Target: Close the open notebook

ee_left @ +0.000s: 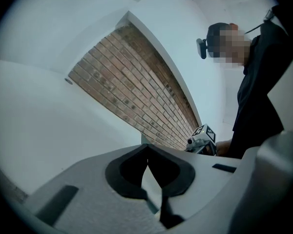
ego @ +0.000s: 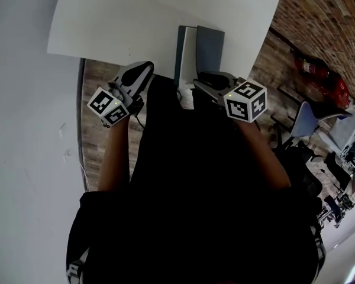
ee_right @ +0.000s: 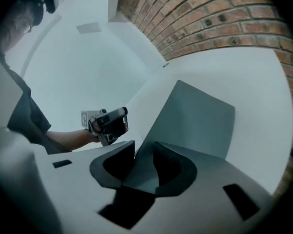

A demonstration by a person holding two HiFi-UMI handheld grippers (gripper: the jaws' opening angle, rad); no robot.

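**Right Tool Loose Around the Lifted Cover, Left Tool Clenched on Nothing**

From my station I saw the notebook (ego: 200,51) lying on the white table (ego: 106,22), near the table's front edge and just ahead of the right gripper (ee_right: 144,157). It was not closed. In the right gripper view its grey cover rose tilted off the table, and in the head view a strip of white page showed beside that cover.

The right gripper's jaws stood apart, and the lower edge of the cover ran into the gap between them. I saw neither pad pressing on it, so I read that tool as released.

The left gripper (ee_left: 147,155) sat to the left of the notebook and clear of it. Its jaws met at the tips with nothing between them, so it was clenched and empty. Its own view looked past the jaws to a brick wall (ee_left: 132,87) and to the other gripper in the person's hand. The person's dark clothing filled the lower half of the head view.
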